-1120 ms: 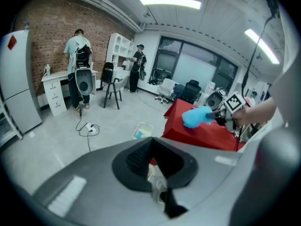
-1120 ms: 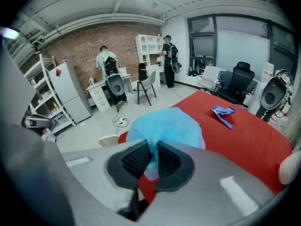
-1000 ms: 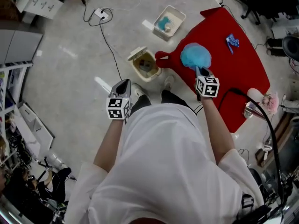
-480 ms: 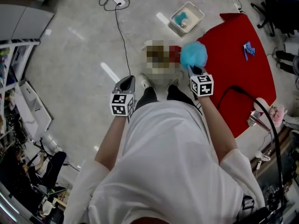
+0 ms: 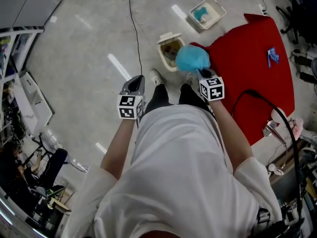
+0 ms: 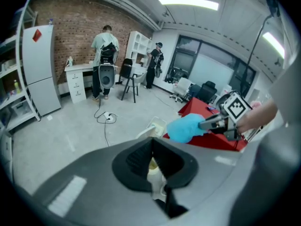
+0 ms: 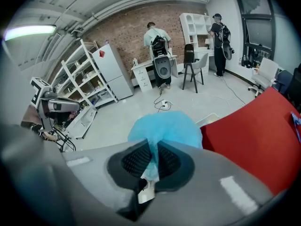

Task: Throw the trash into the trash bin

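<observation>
One trash bin (image 5: 170,49) stands on the floor with its lid open. Of two grippers, the right gripper (image 5: 200,72) is clamped on one blue wad (image 5: 192,58), held just at the bin's right rim. The left gripper (image 5: 136,81), jaws together and empty, is well left of the bin. One red cloth (image 5: 252,58) lies to the bin's right.

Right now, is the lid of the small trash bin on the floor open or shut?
Open. In the head view the lid is flipped back behind the trash bin, and the inside of the bin shows.
</observation>
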Demonstrator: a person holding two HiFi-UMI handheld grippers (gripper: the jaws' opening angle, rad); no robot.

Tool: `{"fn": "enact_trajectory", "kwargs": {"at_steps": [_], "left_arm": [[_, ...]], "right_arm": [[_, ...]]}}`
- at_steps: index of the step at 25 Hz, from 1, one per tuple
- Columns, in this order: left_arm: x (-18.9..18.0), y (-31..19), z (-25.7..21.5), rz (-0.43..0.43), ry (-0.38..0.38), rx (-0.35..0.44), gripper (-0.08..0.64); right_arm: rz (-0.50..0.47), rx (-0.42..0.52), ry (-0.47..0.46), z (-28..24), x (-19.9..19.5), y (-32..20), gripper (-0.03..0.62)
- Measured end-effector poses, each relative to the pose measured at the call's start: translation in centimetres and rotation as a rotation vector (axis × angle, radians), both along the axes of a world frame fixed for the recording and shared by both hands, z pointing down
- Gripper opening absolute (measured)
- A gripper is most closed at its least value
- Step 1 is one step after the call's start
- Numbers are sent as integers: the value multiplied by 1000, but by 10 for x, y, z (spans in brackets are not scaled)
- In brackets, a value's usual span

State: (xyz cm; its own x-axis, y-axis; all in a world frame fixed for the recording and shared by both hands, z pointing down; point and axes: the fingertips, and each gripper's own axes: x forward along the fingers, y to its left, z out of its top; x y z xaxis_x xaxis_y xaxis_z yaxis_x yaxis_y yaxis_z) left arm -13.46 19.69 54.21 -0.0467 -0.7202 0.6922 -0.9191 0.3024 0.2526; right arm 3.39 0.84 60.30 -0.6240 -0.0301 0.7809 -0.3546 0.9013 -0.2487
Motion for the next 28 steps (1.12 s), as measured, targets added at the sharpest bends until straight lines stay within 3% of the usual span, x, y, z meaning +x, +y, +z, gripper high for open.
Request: {"fn": "enact_trajectory", "kwargs": {"at_steps": [28], "left_arm": [[-34,17,97,-102,53,-99,5]], "right_arm": [[-81,-113,156,154,-58,13,8]]}}
